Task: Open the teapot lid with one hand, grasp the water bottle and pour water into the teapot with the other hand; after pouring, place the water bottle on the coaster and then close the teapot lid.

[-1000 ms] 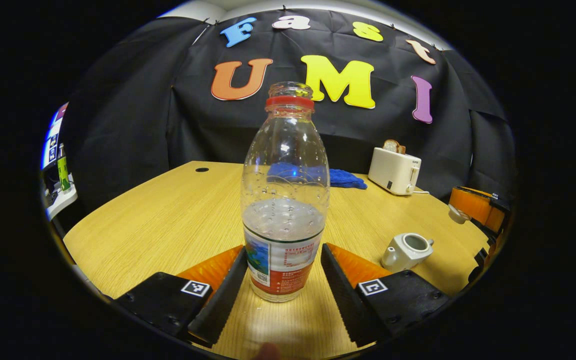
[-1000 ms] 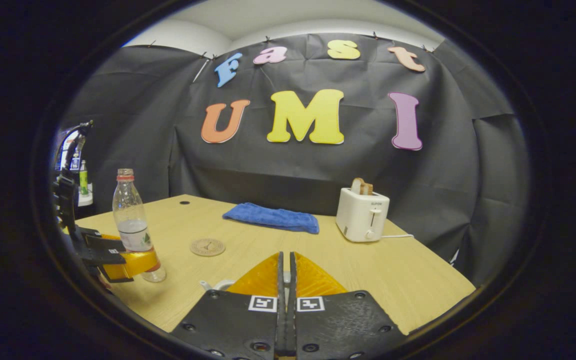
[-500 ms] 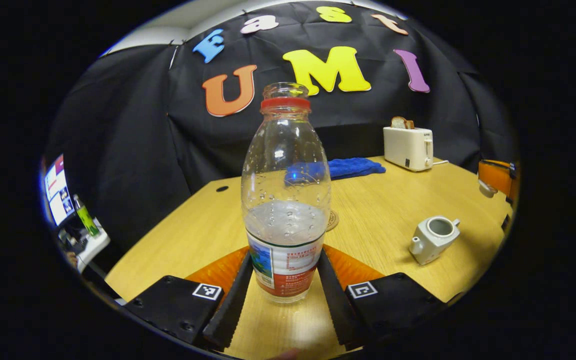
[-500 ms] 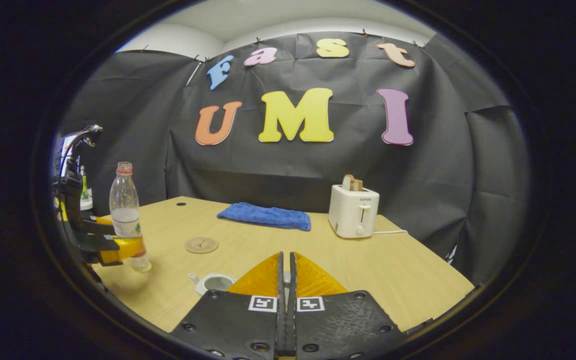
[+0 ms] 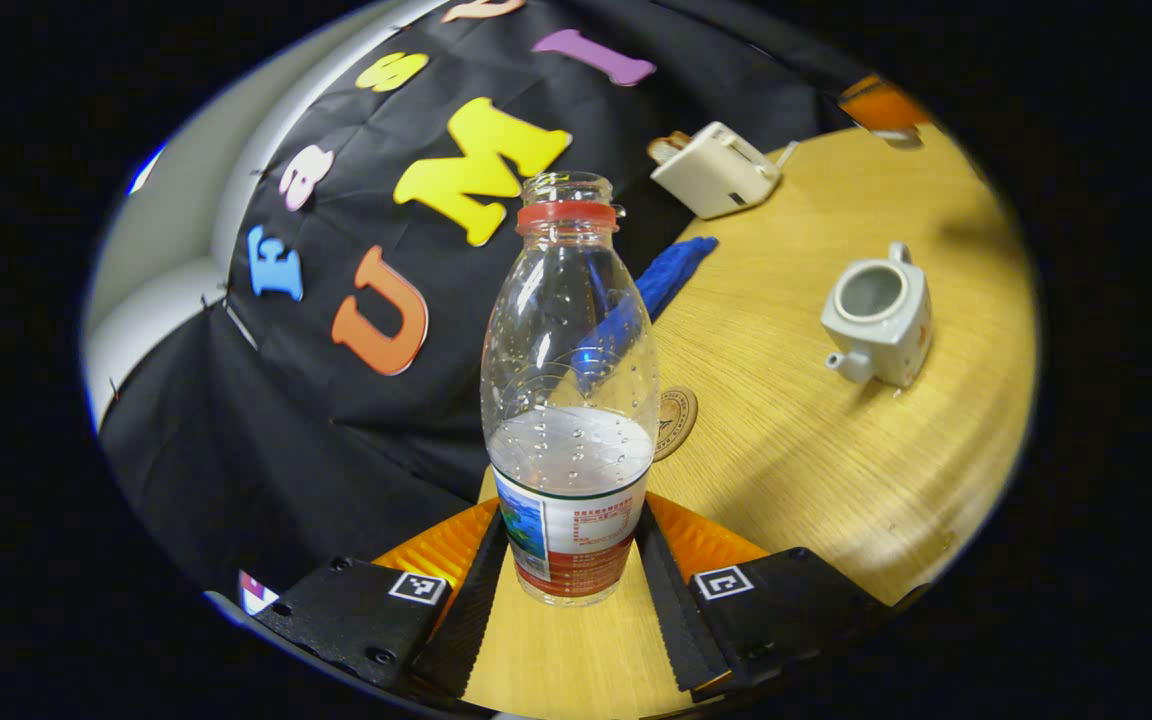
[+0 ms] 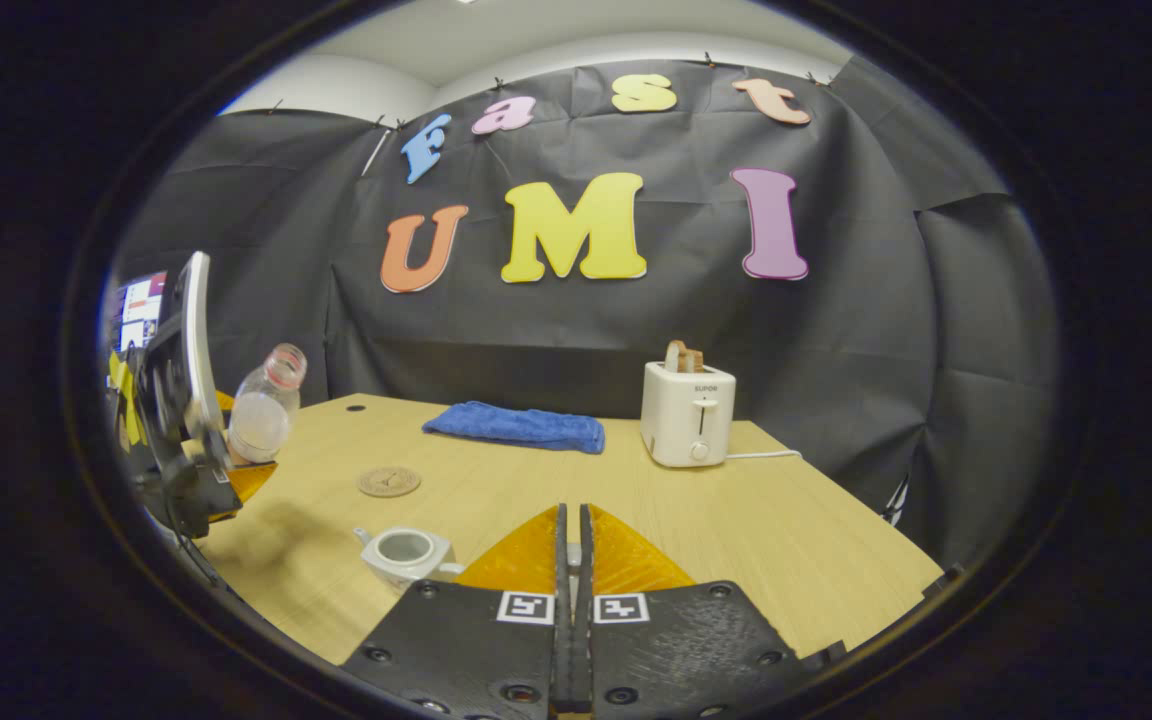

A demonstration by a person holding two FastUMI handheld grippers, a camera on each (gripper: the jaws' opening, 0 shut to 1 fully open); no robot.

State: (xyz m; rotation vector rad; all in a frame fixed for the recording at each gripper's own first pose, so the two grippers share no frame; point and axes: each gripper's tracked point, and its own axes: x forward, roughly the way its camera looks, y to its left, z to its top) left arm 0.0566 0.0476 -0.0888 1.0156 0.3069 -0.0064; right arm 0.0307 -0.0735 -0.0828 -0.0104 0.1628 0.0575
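Moved since a second ago: my left gripper [image 5: 570,580] has lifted the water bottle [image 5: 570,400] off the table [image 5: 836,470] and started tipping it, neck leaning toward the teapot [image 5: 878,315]; the booth swings sideways in the left gripper view.
Left tool: both fingers clamped on the bottle's labelled lower body; in the right gripper view it hangs tilted at the table's left edge [image 6: 261,410].
Right tool: my right gripper [image 6: 570,560] has its fingers pressed together; I take it the lid is pinched there, but I cannot make it out.
Teapot: on the table with its mouth uncovered, just ahead-left of my right gripper [image 6: 404,552], well apart from the bottle.
Coaster: bare [image 6: 389,481], between bottle and teapot.
Bottle: uncapped, water roughly to mid-height.
Done: lid off, bottle grasped and raised.
Left: carry the neck over the teapot's mouth, pour, stand the bottle on the coaster, set the lid back.
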